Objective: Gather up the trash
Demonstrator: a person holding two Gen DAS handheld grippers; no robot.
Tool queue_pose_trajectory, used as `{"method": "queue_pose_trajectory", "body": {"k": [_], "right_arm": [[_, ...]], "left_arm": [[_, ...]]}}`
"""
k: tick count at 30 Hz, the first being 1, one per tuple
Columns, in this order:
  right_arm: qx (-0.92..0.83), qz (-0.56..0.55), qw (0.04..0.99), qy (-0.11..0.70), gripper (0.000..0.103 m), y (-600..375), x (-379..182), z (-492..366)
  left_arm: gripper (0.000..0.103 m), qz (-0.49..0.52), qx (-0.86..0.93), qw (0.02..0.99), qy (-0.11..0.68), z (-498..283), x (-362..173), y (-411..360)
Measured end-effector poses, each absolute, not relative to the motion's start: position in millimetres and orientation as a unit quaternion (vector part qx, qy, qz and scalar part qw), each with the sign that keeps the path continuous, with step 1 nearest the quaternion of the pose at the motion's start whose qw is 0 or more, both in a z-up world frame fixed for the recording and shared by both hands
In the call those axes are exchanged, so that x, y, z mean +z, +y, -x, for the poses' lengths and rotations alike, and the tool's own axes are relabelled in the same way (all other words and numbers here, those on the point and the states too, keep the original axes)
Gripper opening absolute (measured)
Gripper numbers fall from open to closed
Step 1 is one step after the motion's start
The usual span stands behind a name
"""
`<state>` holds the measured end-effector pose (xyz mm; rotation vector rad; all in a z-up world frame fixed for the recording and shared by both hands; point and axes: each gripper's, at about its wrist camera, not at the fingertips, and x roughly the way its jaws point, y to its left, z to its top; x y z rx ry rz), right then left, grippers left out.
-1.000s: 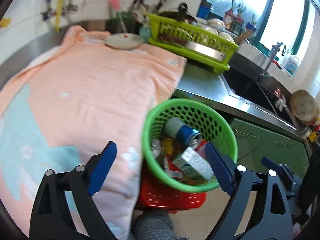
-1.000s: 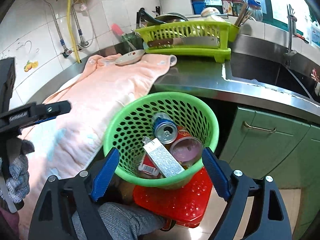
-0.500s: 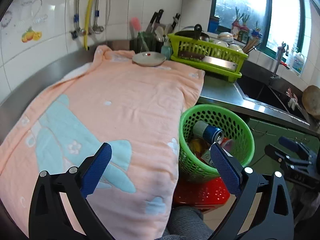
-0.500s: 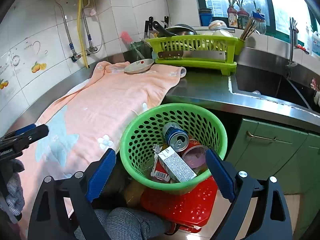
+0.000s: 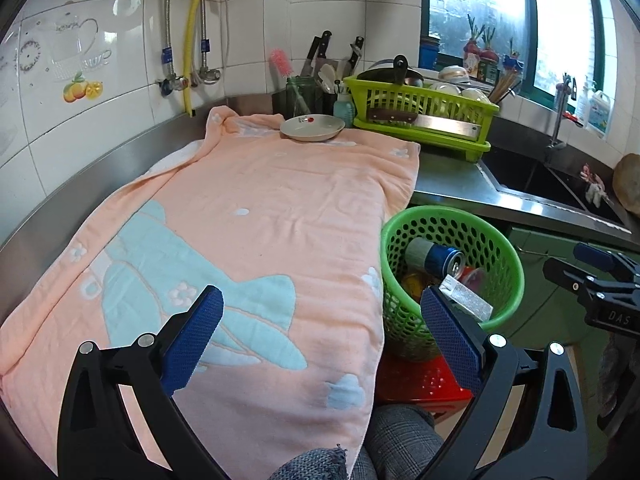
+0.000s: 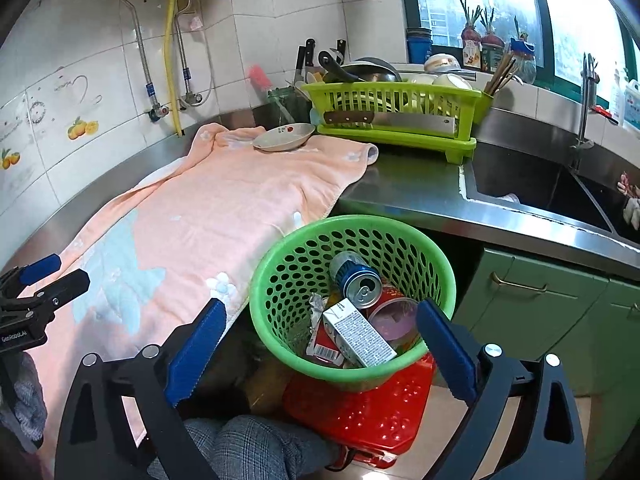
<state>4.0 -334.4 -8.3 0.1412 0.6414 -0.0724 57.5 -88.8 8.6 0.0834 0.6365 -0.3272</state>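
A green perforated basket (image 6: 280, 276) stands on a red stool (image 6: 360, 412) beside the counter; it also shows in the left wrist view (image 5: 508, 276). Inside it lie a blue can (image 6: 356, 280), a white carton (image 6: 358, 338), a red cup (image 6: 394, 314) and wrappers. My right gripper (image 6: 320, 344) is open and empty, held just in front of the basket. My left gripper (image 5: 320, 336) is open and empty, above the near end of a peach towel (image 5: 260, 216) that covers the counter.
A white dish (image 5: 312, 127) sits on the towel's far end. A lime dish rack (image 5: 424, 120) with a cleaver and bowls stands behind it. A steel sink (image 6: 532, 184) lies to the right, green cabinets (image 6: 540, 304) below. Knives and a brush stand by the tiled wall.
Both grippers have drawn back and up from the basket. The left one has swung left over the towel. The trash in the basket has not moved.
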Motion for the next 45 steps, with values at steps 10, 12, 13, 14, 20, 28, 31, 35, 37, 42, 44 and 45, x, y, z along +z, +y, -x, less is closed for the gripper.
{"method": "queue_pose_trajectory", "body": {"k": [10,12,13,14,20,28,31,35,37,42,44,45], "right_arm": [[-0.036,-0.067,0.945,0.317,0.093,-334.4,-9.1,-5.2],[-0.036,-0.069,0.945,0.318,0.093,-334.6,-9.8,-5.1],[-0.036,-0.068,0.945,0.319,0.093,-334.4,-10.0,-5.3],[-0.037,-0.067,0.945,0.319,0.093,-333.7,-10.2,-5.7],[-0.037,-0.069,0.944,0.320,0.093,-332.9,-10.8,-5.4],[-0.038,-0.068,0.944,0.320,0.093,-333.0,-11.0,-5.5],[-0.038,-0.068,0.944,0.321,0.093,-333.0,-10.6,-5.3],[-0.038,-0.069,0.944,0.319,0.093,-333.1,-10.4,-5.0],[-0.038,-0.069,0.944,0.320,0.093,-333.2,-10.5,-5.1],[-0.038,-0.069,0.944,0.320,0.093,-333.2,-10.2,-5.2],[-0.037,-0.069,0.944,0.319,0.093,-333.3,-10.3,-5.6],[-0.037,-0.068,0.944,0.319,0.093,-333.2,-10.5,-5.8]], "left_arm": [[0.098,-0.043,-0.162,0.937,0.307,-52.5,9.3,-88.7],[0.098,-0.045,-0.163,0.937,0.306,-51.6,10.4,-89.5],[0.098,-0.046,-0.161,0.938,0.305,-51.2,10.8,-89.9],[0.098,-0.047,-0.161,0.938,0.304,-51.0,11.3,-90.2],[0.098,-0.047,-0.161,0.937,0.306,-52.0,10.3,-90.3],[0.098,-0.051,-0.159,0.938,0.303,-51.5,10.4,-92.4],[0.098,-0.052,-0.159,0.938,0.303,-51.6,10.2,-93.0],[0.098,-0.052,-0.159,0.938,0.303,-51.4,10.3,-93.3],[0.098,-0.052,-0.159,0.938,0.303,-51.8,10.3,-93.2],[0.098,-0.051,-0.158,0.938,0.304,-51.7,10.4,-93.5],[0.098,-0.052,-0.159,0.938,0.303,-52.8,10.9,-93.2],[0.098,-0.052,-0.159,0.938,0.303,-53.0,10.9,-93.2]]}}
